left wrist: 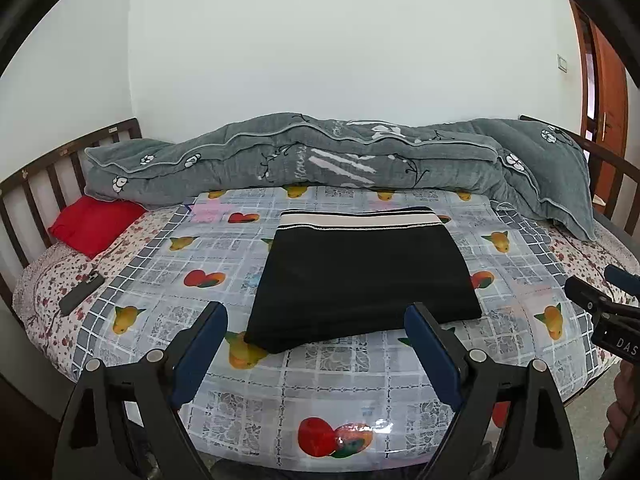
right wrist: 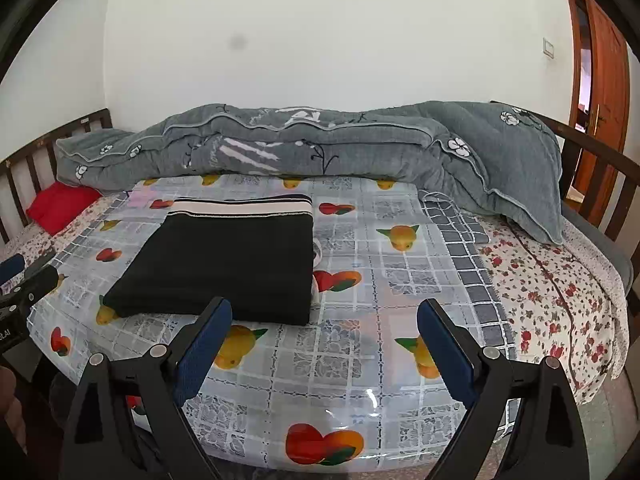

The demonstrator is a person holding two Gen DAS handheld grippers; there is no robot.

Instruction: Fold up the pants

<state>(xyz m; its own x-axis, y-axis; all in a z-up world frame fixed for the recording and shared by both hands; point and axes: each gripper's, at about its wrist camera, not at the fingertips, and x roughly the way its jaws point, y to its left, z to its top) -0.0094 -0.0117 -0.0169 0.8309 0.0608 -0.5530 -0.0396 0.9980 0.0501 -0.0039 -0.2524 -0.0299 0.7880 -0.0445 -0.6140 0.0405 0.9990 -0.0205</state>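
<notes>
I see the pants (left wrist: 364, 272) lying folded into a flat black rectangle on the bed, on the glossy fruit-print cover (left wrist: 320, 376), with the striped black-and-cream waistband (left wrist: 360, 218) on the far edge and the folded edge toward me. In my left wrist view the pants sit straight ahead, just past the fingertips; in my right wrist view they lie ahead and to the left (right wrist: 224, 268). My left gripper (left wrist: 316, 320) has its blue-padded fingers spread wide, with nothing between them, hanging above the cover short of the near edge of the pants. My right gripper (right wrist: 324, 320) is spread just as wide and also empty, over bare cover beside the pants' near right corner. Each gripper shows at the edge of the other's view, apart from the cloth. Under the cover a floral sheet (right wrist: 552, 304) shows along the right side of the bed. At the far side a grey quilt (left wrist: 320, 160) with white flowers lies bunched along the wall, and a red pillow (left wrist: 94, 222) sits at the left by the dark slatted bed frame (left wrist: 36, 184). A dark phone (left wrist: 82, 292) lies on the sheet at the left, well apart from the pants. A wooden door (right wrist: 600, 92) stands at the right.
</notes>
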